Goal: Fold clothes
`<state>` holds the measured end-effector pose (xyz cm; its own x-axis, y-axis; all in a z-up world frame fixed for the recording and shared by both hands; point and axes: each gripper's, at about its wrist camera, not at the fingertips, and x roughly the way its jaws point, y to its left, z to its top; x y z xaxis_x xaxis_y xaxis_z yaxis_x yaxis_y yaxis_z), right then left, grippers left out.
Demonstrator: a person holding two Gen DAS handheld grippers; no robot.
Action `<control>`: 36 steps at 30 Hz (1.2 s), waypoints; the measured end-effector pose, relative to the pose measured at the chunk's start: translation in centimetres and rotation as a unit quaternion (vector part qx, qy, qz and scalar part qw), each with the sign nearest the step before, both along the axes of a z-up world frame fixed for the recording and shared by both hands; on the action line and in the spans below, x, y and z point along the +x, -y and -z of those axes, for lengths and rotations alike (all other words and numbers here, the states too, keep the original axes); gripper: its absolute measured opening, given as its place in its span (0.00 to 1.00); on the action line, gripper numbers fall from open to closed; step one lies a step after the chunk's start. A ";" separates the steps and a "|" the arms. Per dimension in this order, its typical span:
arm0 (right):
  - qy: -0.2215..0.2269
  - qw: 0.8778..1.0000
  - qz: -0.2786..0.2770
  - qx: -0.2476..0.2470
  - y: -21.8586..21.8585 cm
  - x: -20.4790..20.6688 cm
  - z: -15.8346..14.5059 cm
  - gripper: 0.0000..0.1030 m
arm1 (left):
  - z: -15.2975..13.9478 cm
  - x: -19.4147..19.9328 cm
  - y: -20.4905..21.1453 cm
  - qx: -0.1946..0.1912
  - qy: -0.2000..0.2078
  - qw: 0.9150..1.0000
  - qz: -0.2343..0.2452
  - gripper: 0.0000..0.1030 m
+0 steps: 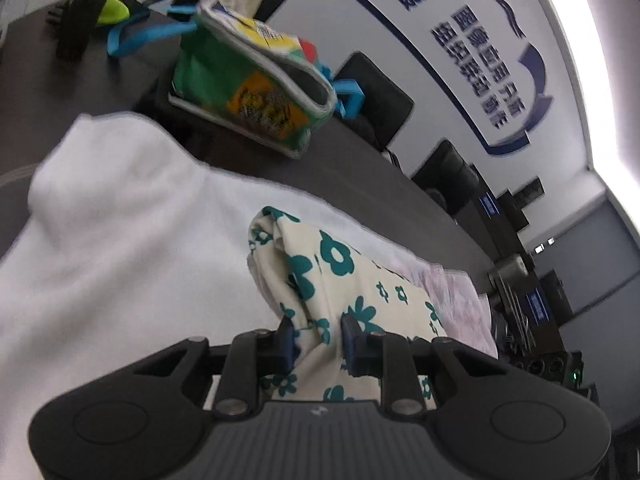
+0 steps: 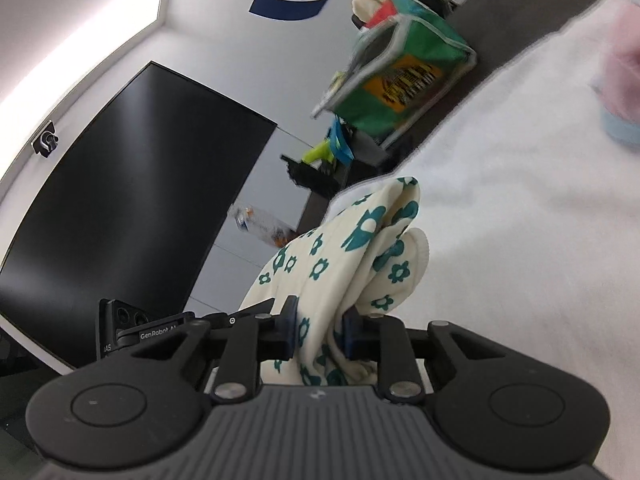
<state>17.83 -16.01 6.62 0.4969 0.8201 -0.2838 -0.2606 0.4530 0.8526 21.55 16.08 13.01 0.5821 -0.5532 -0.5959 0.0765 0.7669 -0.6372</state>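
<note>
A cream garment with teal flowers [image 1: 340, 276] is bunched up over a white cloth [image 1: 120, 240] spread on the dark table. My left gripper [image 1: 318, 338] is shut on a fold of that garment, the fabric pinched between its blue pads. In the right wrist view the same flowered garment [image 2: 360, 248] rises in a lifted peak, and my right gripper [image 2: 320, 330] is shut on another fold of it. Both ends of the garment hang raised off the white cloth [image 2: 520, 220].
A green tote bag [image 1: 256, 80] with blue handles and pale cloth inside stands on the dark table [image 1: 360, 184] behind the white cloth. A pinkish garment [image 1: 456, 292] lies beyond the flowered one. Black chairs [image 1: 376, 96] line the wall. A large dark screen [image 2: 132, 184] hangs left.
</note>
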 end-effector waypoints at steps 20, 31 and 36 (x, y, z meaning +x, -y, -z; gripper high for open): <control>-0.064 0.997 0.015 -0.045 -6.2 16.8 9.7 0.21 | 13.2 13.0 -5.4 -0.022 -0.030 0.999 -0.032 0.32; 0.146 0.957 0.090 -0.232 -7.9 12.8 1.7 0.12 | 5.9 8.7 0.9 0.211 0.141 0.963 -0.094 0.29; 0.168 0.914 0.058 -0.364 -15.3 14.1 3.6 0.04 | 10.6 10.5 3.4 0.252 0.126 0.954 -0.097 0.21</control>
